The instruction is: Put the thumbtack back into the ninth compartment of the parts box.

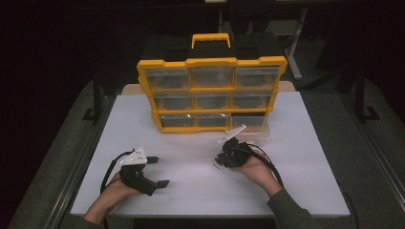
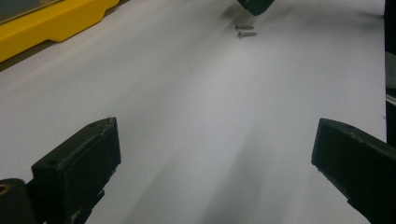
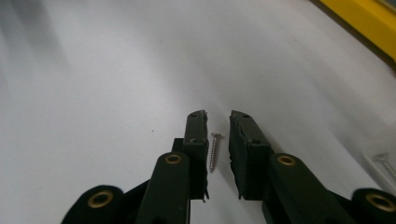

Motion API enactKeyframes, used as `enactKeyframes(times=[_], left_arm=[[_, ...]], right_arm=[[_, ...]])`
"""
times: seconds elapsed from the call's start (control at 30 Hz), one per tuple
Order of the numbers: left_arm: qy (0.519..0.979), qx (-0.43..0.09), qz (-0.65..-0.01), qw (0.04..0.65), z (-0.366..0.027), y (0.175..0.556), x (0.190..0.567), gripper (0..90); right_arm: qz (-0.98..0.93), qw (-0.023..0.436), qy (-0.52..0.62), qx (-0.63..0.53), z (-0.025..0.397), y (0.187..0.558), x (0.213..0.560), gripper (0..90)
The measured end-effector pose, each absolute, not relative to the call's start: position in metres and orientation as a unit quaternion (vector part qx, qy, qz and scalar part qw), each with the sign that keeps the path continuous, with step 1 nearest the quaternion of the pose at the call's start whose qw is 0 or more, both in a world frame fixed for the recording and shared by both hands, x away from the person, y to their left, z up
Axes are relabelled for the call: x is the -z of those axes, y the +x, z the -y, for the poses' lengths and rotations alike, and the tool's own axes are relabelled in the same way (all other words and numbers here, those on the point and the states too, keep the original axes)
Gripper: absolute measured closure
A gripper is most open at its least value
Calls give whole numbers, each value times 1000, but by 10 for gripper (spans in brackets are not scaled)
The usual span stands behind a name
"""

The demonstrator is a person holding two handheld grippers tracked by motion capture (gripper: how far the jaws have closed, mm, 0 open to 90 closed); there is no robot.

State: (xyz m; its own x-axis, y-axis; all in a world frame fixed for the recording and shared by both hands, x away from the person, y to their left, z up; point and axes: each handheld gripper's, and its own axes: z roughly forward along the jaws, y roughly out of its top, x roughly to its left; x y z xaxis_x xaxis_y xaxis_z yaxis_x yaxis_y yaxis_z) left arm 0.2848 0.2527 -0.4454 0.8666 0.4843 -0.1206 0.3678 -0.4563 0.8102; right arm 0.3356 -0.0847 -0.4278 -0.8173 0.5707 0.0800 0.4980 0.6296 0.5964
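A small silver metal screw (image 3: 214,151) is seen lying on the white desk (image 3: 93,93) between the slightly parted, ungrasping fingers of the right gripper (image 3: 218,119). The left gripper (image 1: 158,171) is held released, wide apart.

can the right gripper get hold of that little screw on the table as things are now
Probably yes. The right gripper has its jaws slightly apart on either side of the screw, which lies on the bare white table with nothing between them.
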Motion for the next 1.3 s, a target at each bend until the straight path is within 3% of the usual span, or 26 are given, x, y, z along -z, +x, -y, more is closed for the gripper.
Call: enactKeyframes(times=[1.3], left_arm=[[853, -63, -249, 454, -251, 284, 446, 12]], right_arm=[[-910, 70, 295, -284, 74, 337, 443, 861]])
